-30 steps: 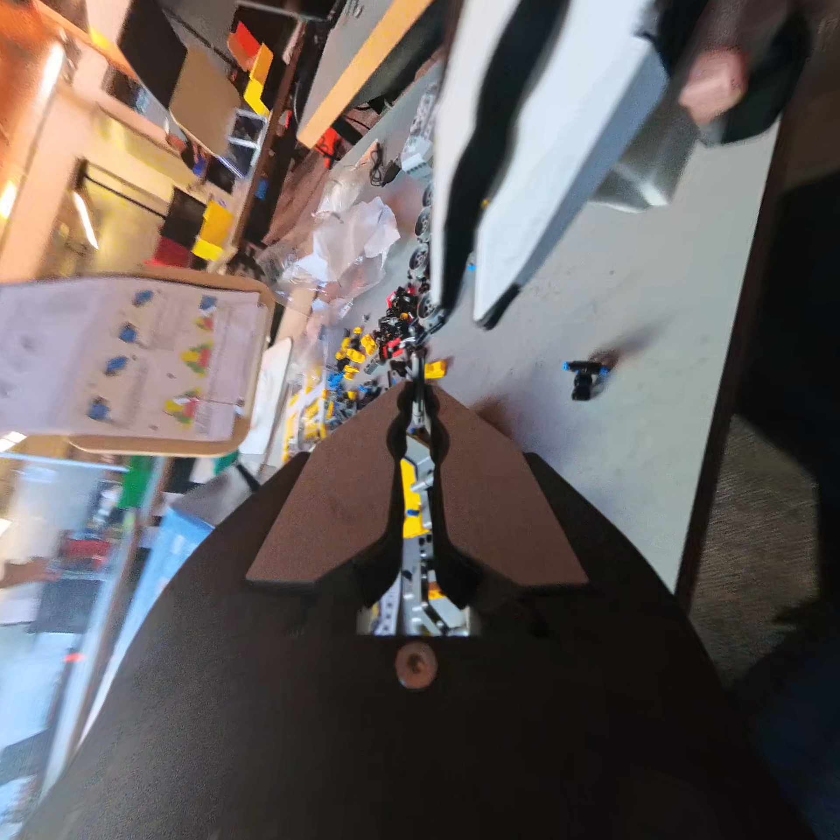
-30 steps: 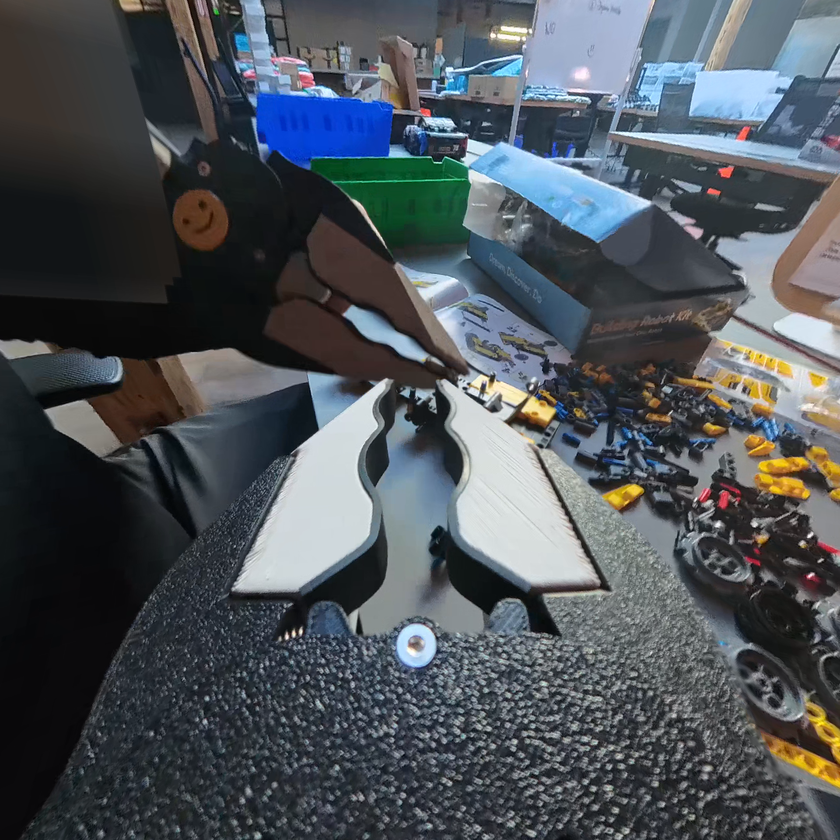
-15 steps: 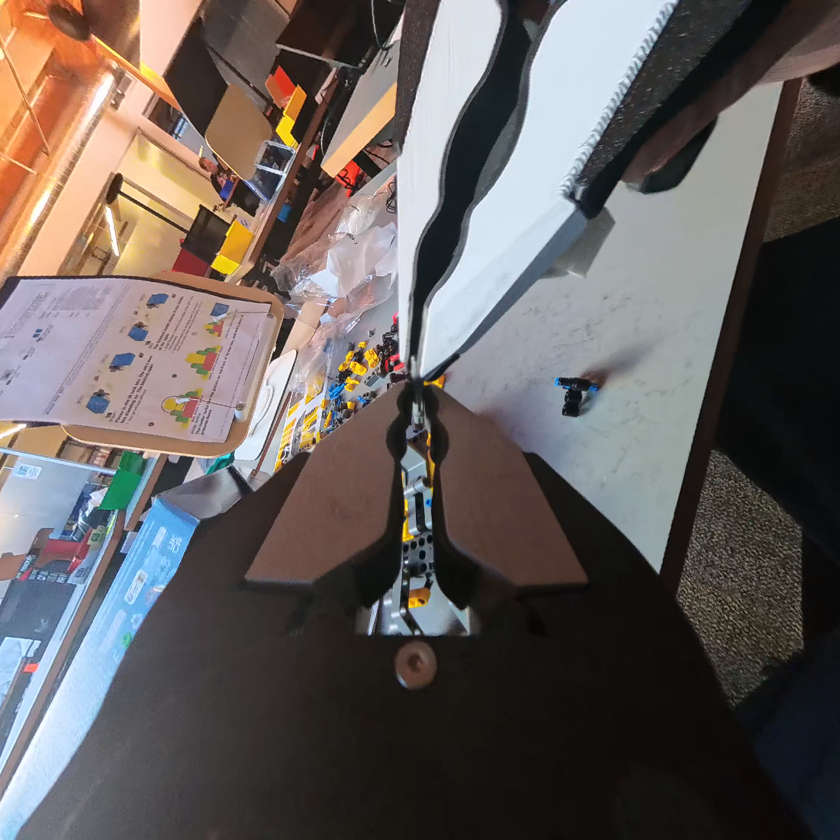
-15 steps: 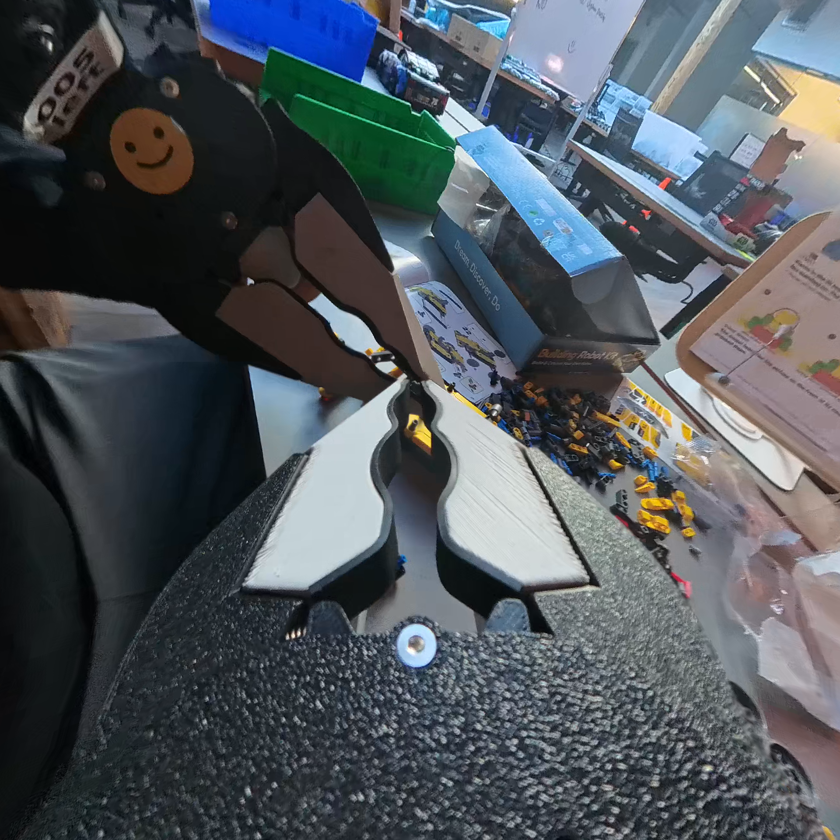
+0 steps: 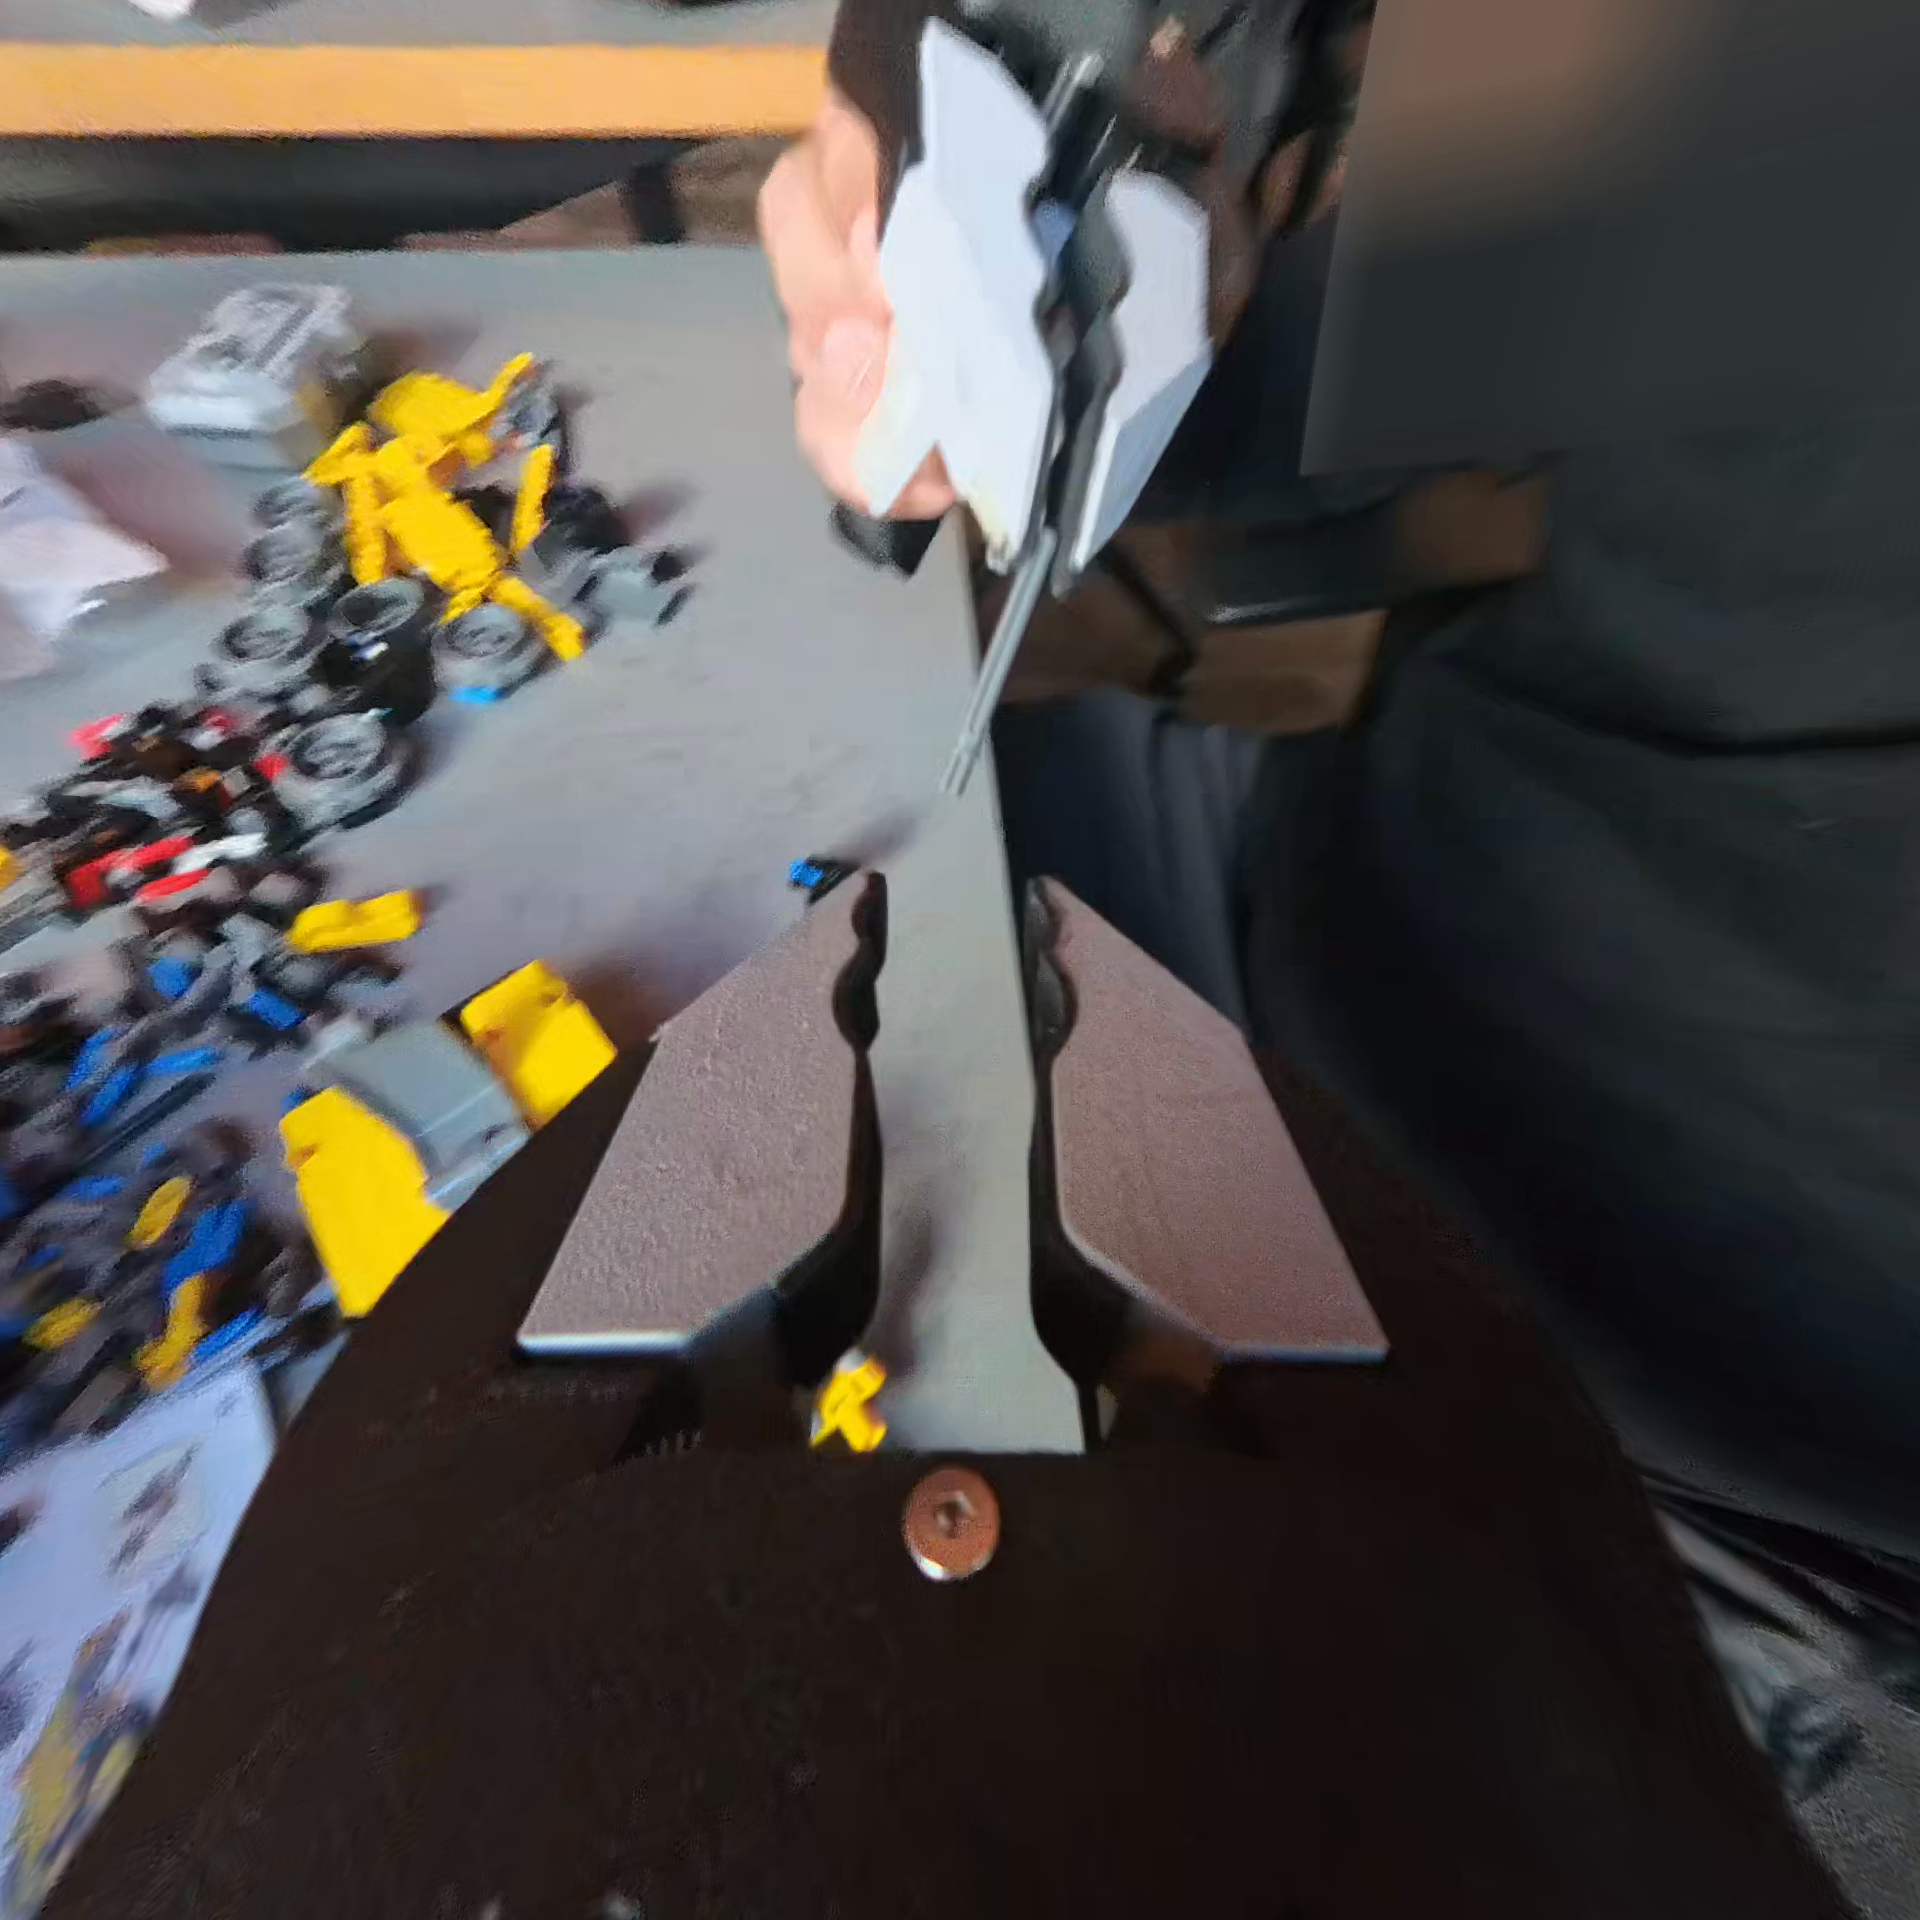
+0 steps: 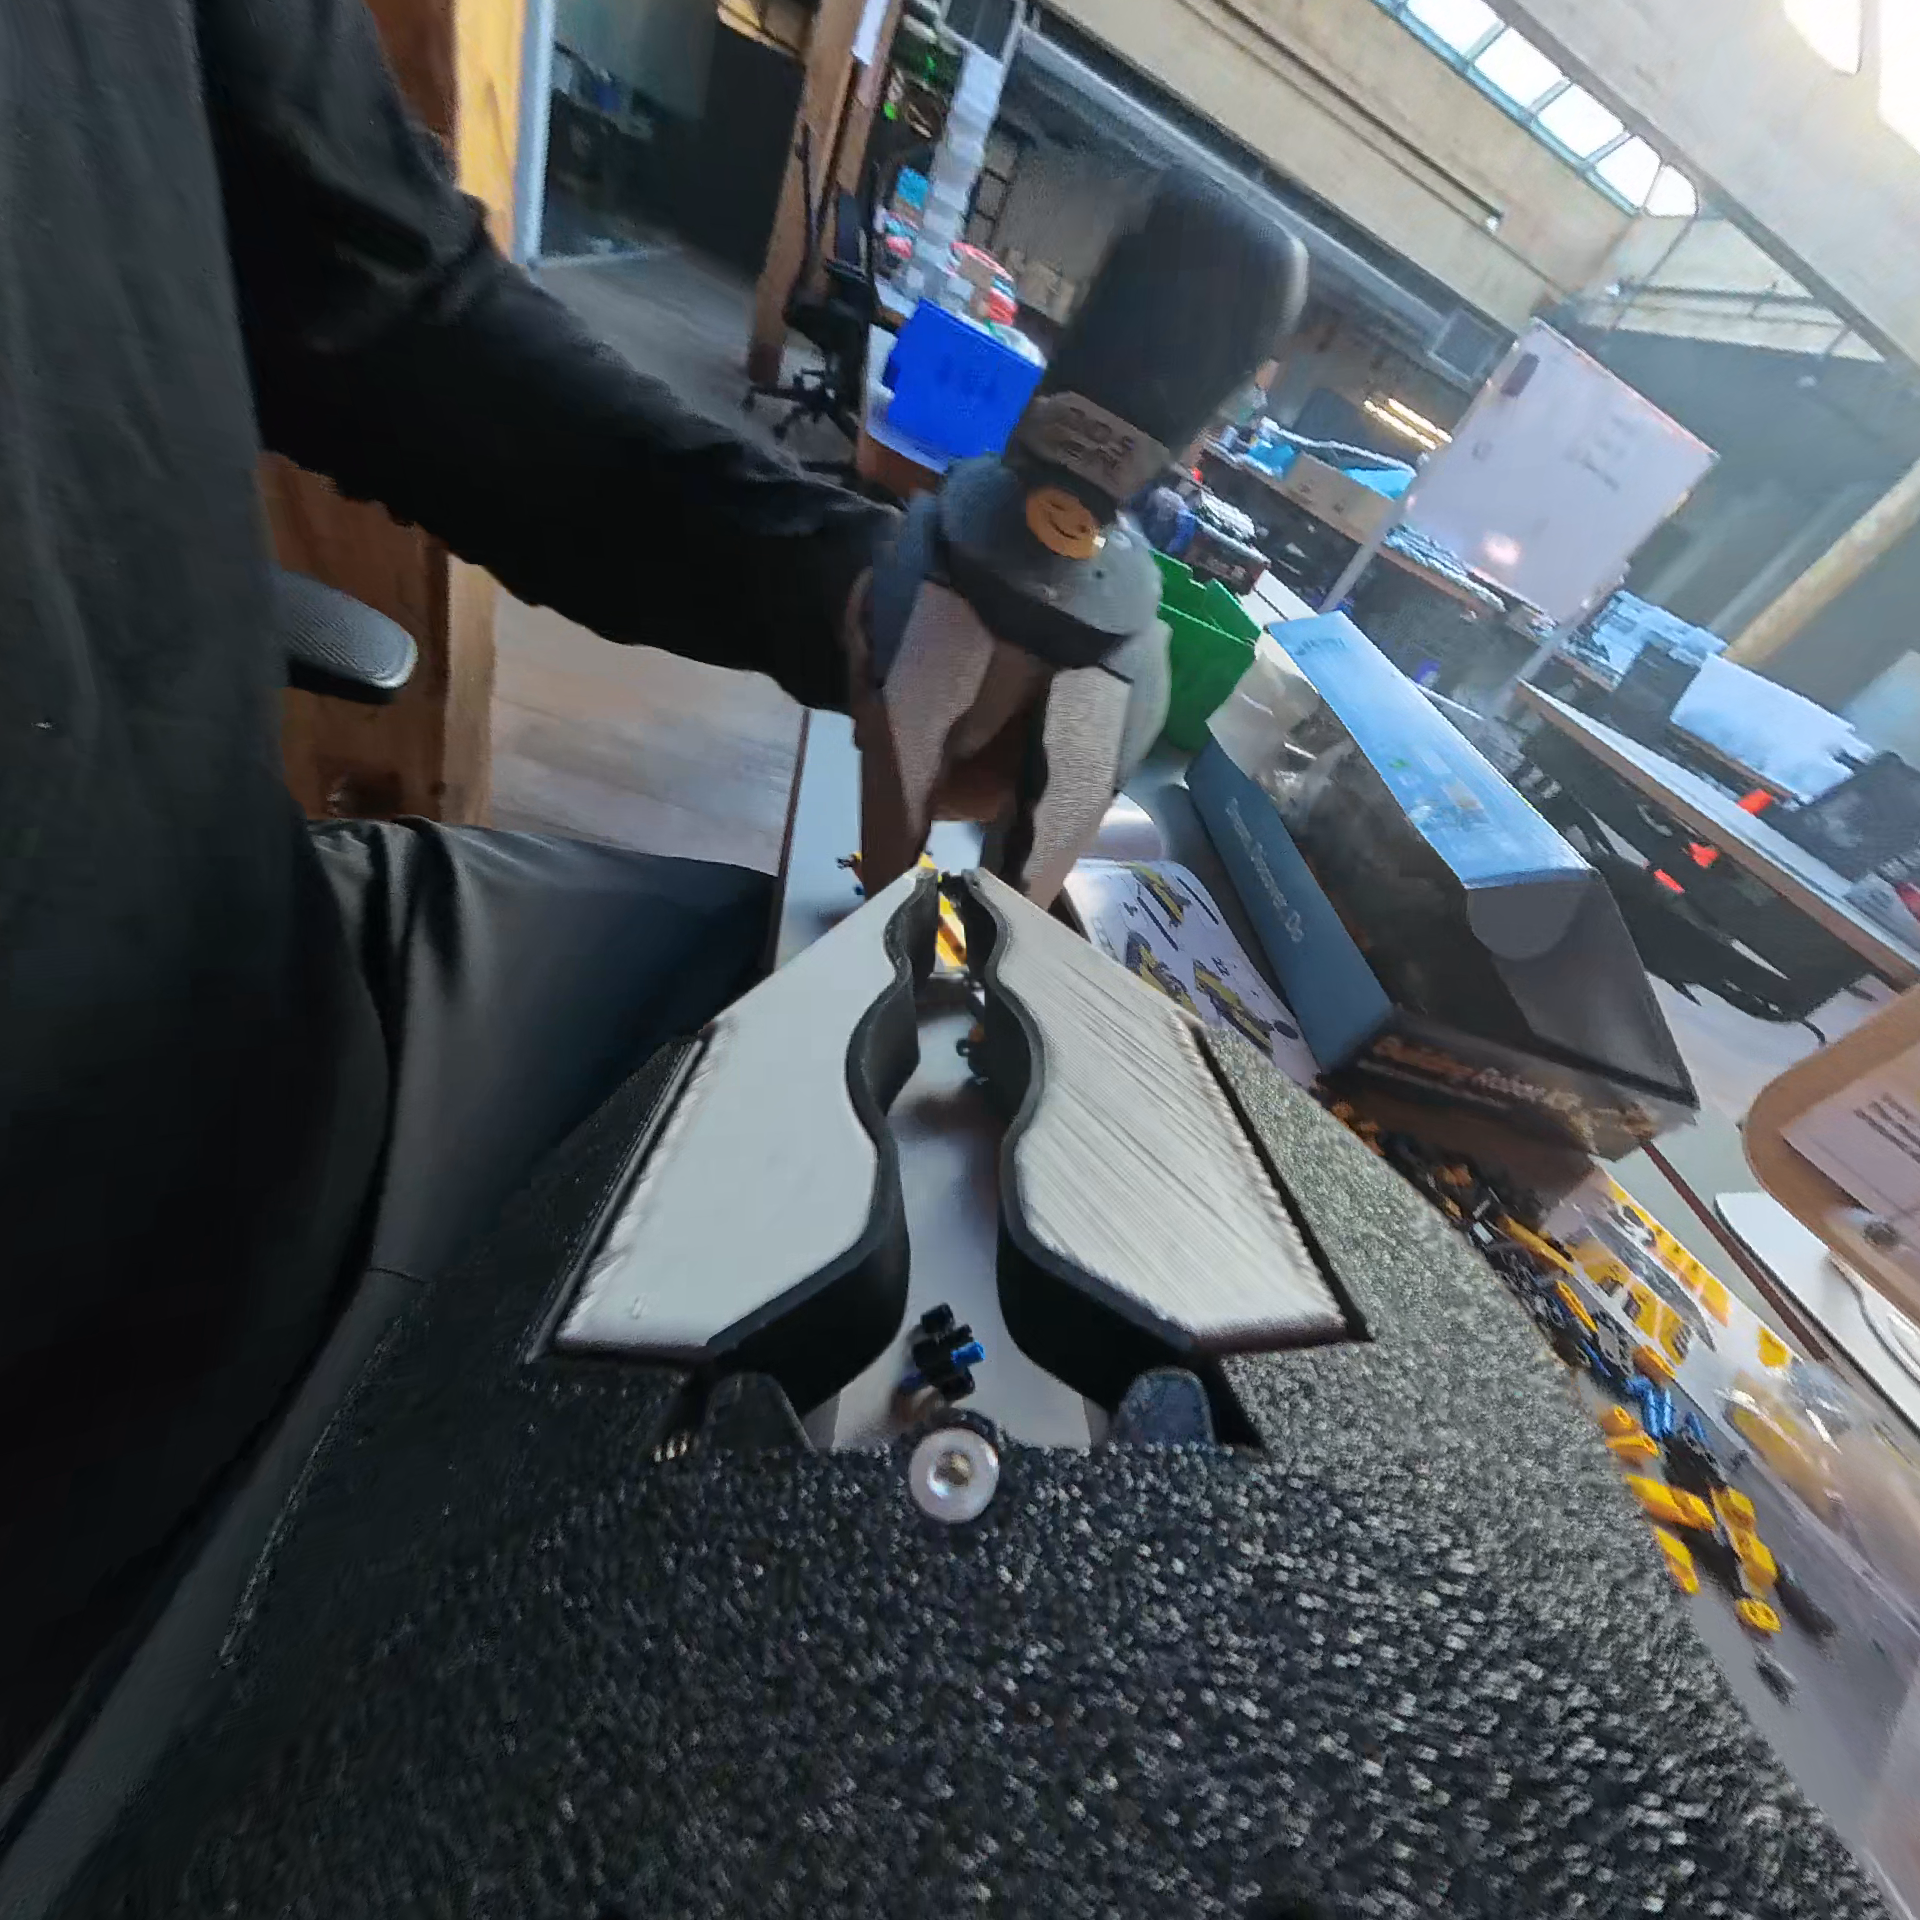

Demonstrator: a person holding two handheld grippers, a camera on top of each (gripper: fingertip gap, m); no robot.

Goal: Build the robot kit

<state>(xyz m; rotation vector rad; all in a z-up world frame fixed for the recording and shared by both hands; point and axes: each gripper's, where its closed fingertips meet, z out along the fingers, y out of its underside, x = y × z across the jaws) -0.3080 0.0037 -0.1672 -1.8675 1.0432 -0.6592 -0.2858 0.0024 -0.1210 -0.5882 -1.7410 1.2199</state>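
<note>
Two grippers, both mine, meet over the near edge of one grey table [image 5: 675, 779]. The left gripper [image 5: 956, 894], with two brown fingers, is released and hangs straight above that edge with nothing between its fingers. The right gripper [image 6: 948, 883], with two pale fingers, is clenched on one thin grey rod [image 5: 992, 665], which points down at the table's edge, just ahead of the left fingertips and apart from them. On the table near the edge lie one small blue piece [image 5: 816, 873] and one small yellow piece [image 5: 850, 1403]. Farther in sit one yellow wheeled model [image 5: 436, 520], one blue box [image 6: 1434, 831], one green bin [image 6: 1205, 644], and loose pieces too blurred to count.
</note>
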